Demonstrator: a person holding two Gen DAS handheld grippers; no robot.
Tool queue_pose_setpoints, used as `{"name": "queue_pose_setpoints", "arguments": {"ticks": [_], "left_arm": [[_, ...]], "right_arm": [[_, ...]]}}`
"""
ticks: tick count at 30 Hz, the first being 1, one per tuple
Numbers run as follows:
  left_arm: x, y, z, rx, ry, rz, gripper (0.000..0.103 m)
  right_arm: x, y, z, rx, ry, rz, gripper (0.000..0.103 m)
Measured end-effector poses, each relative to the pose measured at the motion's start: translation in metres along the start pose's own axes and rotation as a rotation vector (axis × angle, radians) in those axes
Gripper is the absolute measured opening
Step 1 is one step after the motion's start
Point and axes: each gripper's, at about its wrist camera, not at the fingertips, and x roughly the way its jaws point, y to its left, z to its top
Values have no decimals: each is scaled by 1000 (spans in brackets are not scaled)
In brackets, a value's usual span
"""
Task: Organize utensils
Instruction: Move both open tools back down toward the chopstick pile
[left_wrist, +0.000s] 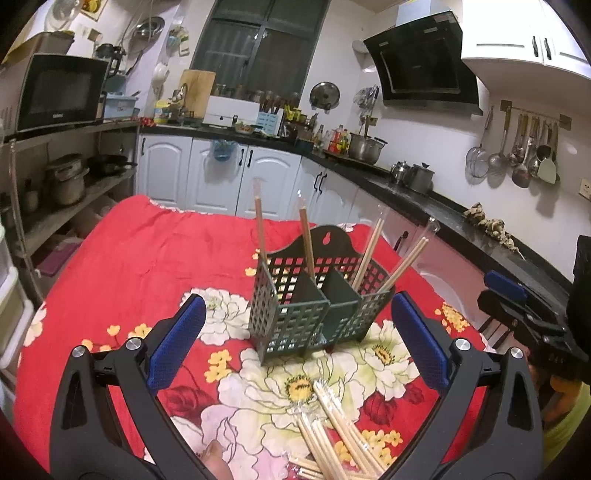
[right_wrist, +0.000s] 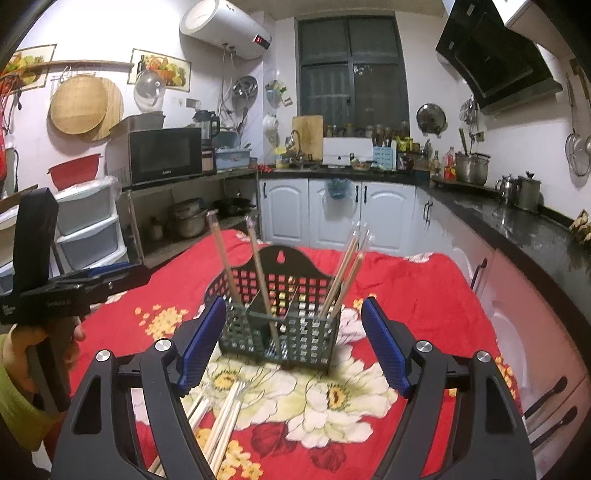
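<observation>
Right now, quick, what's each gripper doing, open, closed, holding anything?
Left gripper: open, holding nothing, above the loose wrapped wooden chopsticks.
Right gripper: open, holding nothing, facing the dark green plastic lattice utensil basket.

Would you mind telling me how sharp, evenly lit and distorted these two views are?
Left wrist view: strong fisheye bending, dark corners, basket sharp, chopsticks near the lens slightly soft. Right wrist view: same barrel distortion, glare on the counter, indoor lighting fairly even.

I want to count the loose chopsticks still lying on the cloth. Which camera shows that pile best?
The left wrist view: the loose chopsticks fan out between its open fingers. In the right wrist view the pile lies partly behind the right gripper's left finger, so fewer show.
</observation>
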Motion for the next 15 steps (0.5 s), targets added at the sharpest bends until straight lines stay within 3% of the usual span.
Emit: {"name": "queue_pose_setpoints", "arguments": {"ticks": [15], "left_arm": [[10, 13, -27, -38, 99, 2, 93]], "right_arm": [[-5, 16, -37, -18, 94, 49, 73]]}}
